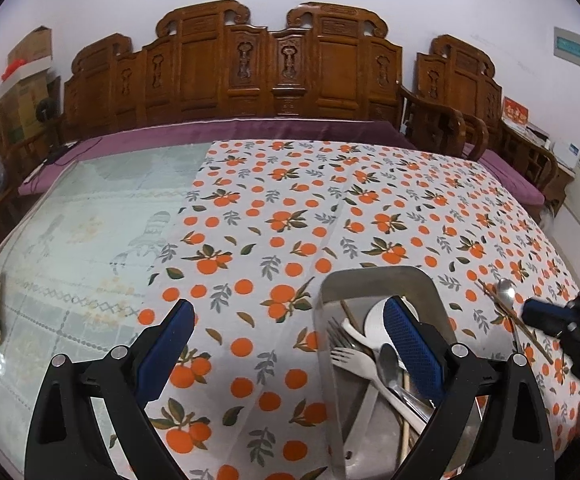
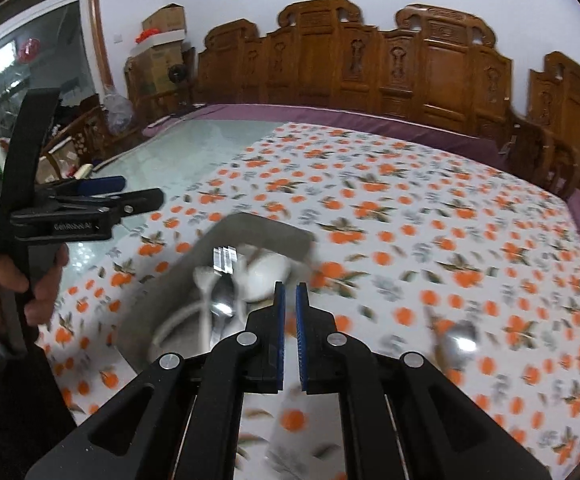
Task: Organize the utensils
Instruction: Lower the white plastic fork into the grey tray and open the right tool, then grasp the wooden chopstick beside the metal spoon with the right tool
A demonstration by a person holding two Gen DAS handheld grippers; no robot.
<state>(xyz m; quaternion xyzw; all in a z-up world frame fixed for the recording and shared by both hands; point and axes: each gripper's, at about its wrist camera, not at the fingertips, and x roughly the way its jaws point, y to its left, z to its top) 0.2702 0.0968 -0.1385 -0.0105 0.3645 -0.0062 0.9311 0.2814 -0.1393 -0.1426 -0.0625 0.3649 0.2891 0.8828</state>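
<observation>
We recorded the left gripper (image 1: 290, 340) with its blue pads spread wide, nothing between them, hanging over the near part of the table. One pad (image 1: 412, 344) sat in front of the steel tray (image 1: 370, 280); we could not tell whether it touched anything inside.

The tray lay on the orange-print tablecloth (image 1: 290, 208). In it we noted a white plastic fork (image 1: 350, 360), a metal fork (image 1: 340, 334), a metal spoon (image 1: 388, 364), a white ladle-shaped spoon (image 1: 374, 320) and wooden chopsticks (image 1: 348, 314), all heaped lengthwise.

Outside the tray, to its right on the cloth, lay a second metal spoon (image 1: 506, 292) with a pair of chopsticks (image 1: 514, 320) crossing it. They lay just beside the right gripper (image 2: 290, 308), which we saw with its pads pressed nearly together and empty, a thin slit between them.

The right wrist view was motion-blurred. It showed a hand (image 2: 14, 276) holding the left gripper's handle, left of the tray.
</observation>
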